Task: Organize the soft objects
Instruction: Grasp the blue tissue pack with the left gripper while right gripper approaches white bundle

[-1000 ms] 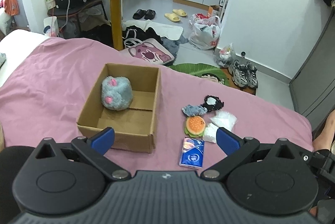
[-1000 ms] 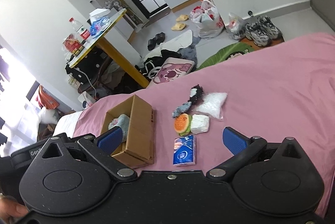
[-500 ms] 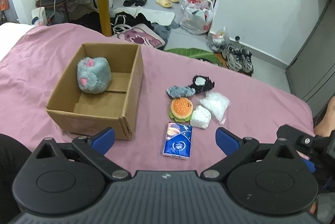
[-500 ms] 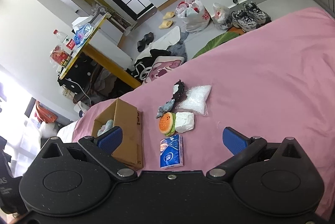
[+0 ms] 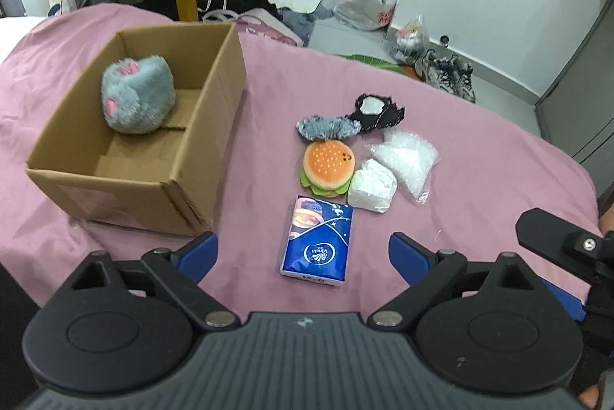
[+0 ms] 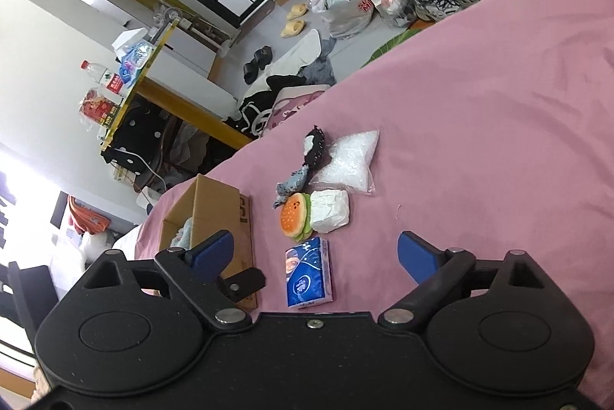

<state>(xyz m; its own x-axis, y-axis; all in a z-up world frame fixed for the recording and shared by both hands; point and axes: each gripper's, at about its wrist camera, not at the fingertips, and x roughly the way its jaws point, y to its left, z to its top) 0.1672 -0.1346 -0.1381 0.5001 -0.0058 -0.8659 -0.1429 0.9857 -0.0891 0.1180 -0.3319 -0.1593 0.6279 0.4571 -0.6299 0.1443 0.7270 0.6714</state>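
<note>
On the pink bedsheet [image 5: 479, 141], a blue plastic tissue pack [image 5: 316, 241] printed "Vinda" lies between the spread, empty blue-tipped fingers of the left gripper [image 5: 303, 254]; the right gripper [image 6: 314, 256] also hangs released with nothing in it. Beyond the pack sit a plush orange hamburger [image 5: 326, 162], a white crumpled wad [image 5: 372, 189], a clear plastic bag [image 5: 403, 157] and 2 fuzzy pieces. A grey furry plush [image 5: 136, 99] rests inside the open brown cardboard box [image 5: 207, 111].
</note>
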